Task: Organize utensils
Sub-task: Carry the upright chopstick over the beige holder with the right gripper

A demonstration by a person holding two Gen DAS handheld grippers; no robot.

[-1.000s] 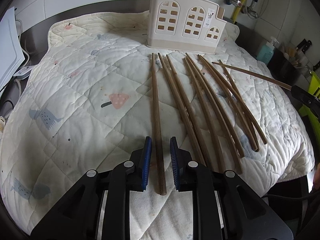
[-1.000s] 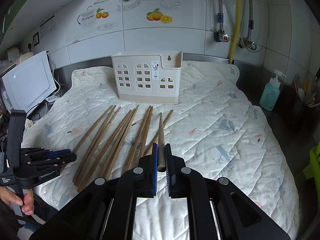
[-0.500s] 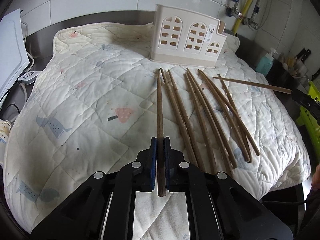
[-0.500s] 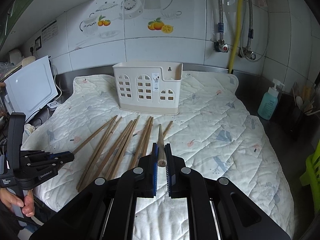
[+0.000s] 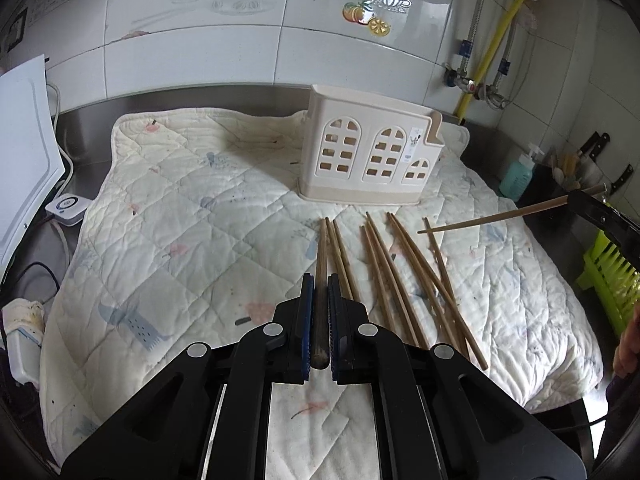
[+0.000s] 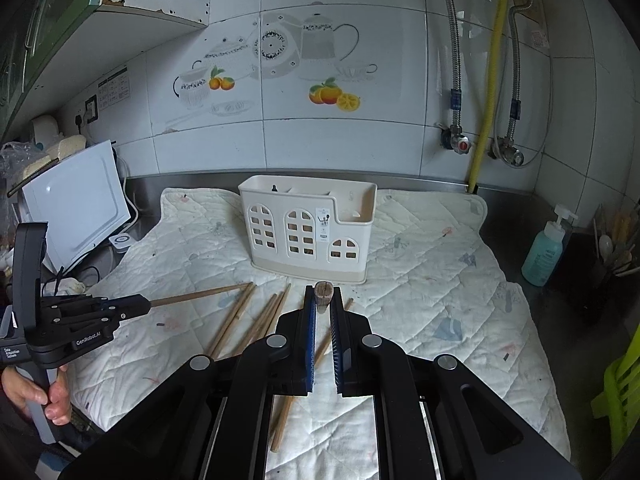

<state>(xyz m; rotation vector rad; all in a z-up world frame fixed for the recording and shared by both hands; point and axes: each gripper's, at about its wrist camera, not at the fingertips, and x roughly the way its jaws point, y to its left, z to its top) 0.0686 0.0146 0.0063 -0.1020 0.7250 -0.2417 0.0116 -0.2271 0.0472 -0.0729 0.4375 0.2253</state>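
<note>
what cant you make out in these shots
- Left wrist view: the utensil holder shows no top opening, so its contents are unseen.
- Left wrist view: the right gripper is cut off by the edge; its chopstick shows.
- Right wrist view: the holder's label is too small to read.

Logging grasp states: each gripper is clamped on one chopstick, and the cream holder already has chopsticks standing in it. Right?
Not quite. The right wrist view shows the holder with no chopsticks in it. Left gripper and right gripper each grip one chopstick.
</note>
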